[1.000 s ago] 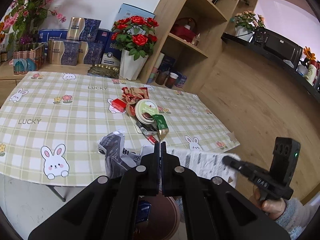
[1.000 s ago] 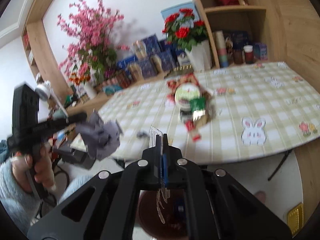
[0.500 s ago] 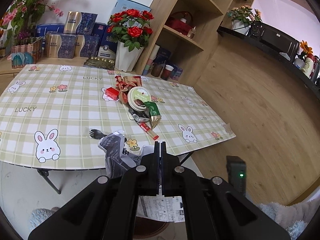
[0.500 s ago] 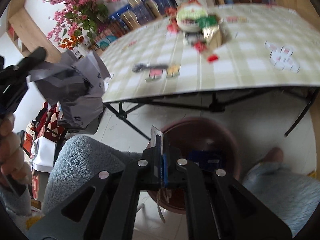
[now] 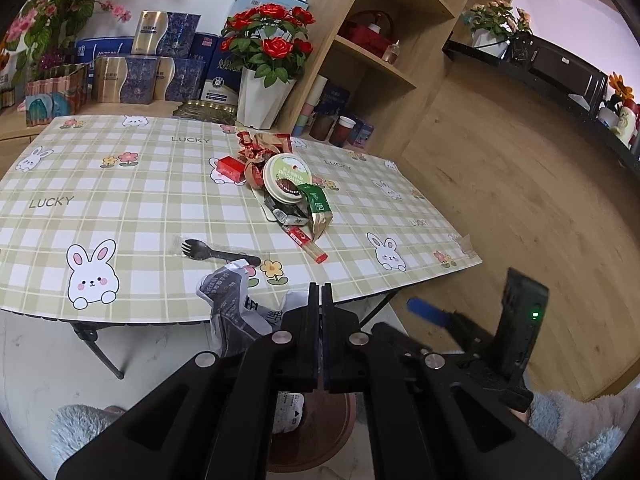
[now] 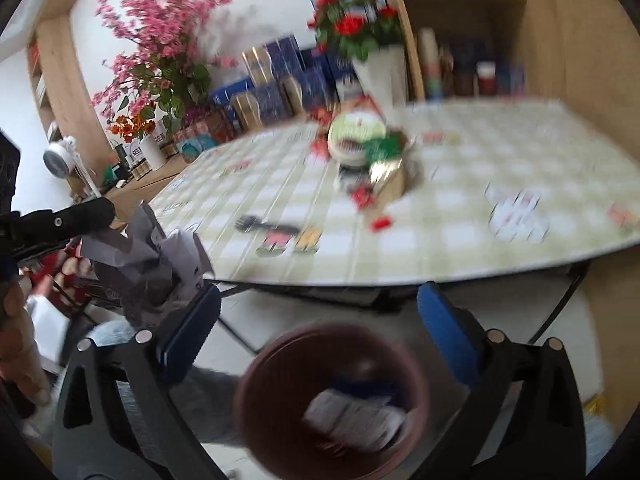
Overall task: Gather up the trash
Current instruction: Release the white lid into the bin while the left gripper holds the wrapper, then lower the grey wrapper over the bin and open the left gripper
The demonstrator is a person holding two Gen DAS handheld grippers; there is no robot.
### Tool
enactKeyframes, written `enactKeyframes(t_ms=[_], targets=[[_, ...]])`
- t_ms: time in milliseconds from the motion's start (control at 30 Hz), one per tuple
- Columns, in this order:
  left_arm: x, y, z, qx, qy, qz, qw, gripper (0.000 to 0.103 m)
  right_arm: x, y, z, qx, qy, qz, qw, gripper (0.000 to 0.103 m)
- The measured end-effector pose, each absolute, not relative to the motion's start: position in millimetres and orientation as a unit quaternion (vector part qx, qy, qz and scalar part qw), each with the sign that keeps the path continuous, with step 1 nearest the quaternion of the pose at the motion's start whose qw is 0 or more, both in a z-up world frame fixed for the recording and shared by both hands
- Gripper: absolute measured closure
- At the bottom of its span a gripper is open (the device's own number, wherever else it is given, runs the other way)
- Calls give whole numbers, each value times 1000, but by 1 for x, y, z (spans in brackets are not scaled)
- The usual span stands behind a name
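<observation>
The right gripper [image 6: 320,332] hangs over the brown bin [image 6: 332,396] on the floor at the near edge of the desk [image 5: 120,208]. Its blue-padded fingers [image 6: 448,336] have just been opening and now stand wide apart with nothing between them. A pale printed wrapper [image 6: 352,416] lies inside the bin directly below the gap; the placement suggests the fingers were brought over the bin so that released trash would fall in, though motion blur in this view makes the contents hard to identify further. The left gripper [image 5: 320,292] is closed flat on a crumpled grey-and-white paper wrapper [image 5: 232,312], which bulges out to the left of its fingers [image 5: 314,320]. It is held off the near desk edge and above the bin, apparently waiting its turn for disposal. Uncollected trash remains on the desk: a black plastic fork [image 5: 216,254] near the front edge, and farther back a pile [image 5: 288,188] of a round lidded tub, a green packet, red wrappers and chopsticks in a sleeve. All of it is well apart from both sets of fingers.
</observation>
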State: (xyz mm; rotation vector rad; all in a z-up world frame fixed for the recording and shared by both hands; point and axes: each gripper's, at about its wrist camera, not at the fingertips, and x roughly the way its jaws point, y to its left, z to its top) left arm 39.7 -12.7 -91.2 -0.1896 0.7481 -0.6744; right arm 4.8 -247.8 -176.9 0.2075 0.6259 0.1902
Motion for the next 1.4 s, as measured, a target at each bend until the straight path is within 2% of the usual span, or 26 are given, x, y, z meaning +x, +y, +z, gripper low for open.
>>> enactKeyframes(t_ms=[267, 700, 733, 767, 800, 867, 900, 967, 1033, 1167, 1400], targets=[[38, -19, -111, -87, 385, -320, 861, 102, -7, -260, -179, 38, 259, 63, 963, 6], [37, -48, -156, -41, 432, -308, 847, 101, -8, -299, -198, 139, 269, 29, 953, 6], [37, -50, -158, -36, 434, -307, 846, 98, -9, -301, -199, 145, 269, 27, 952, 6], [37, -51, -158, -31, 433, -303, 848, 83, -9, -302, -199, 147, 269, 26, 951, 6], [37, -50, -157, -26, 426, -296, 855, 51, -9, -302, -200, 148, 269, 24, 951, 6], [35, -44, -153, -29, 404, -279, 871, 20, -10, -301, -200, 150, 268, 26, 951, 6], [34, -41, -152, -27, 394, -263, 880, 15, -10, -301, -200, 151, 268, 29, 951, 6], [37, -35, -154, -8, 395, -217, 893, 10, -9, -299, -201, 149, 270, 33, 951, 6], [39, -24, -162, 6, 401, -172, 900, 10, -8, -297, -202, 141, 275, 29, 951, 6], [40, -1, -165, -14, 386, -139, 912, 6, -6, -293, -204, 132, 281, 22, 950, 6], [47, 17, -162, -47, 386, -132, 912, 6, -3, -284, -207, 117, 292, 21, 949, 6]])
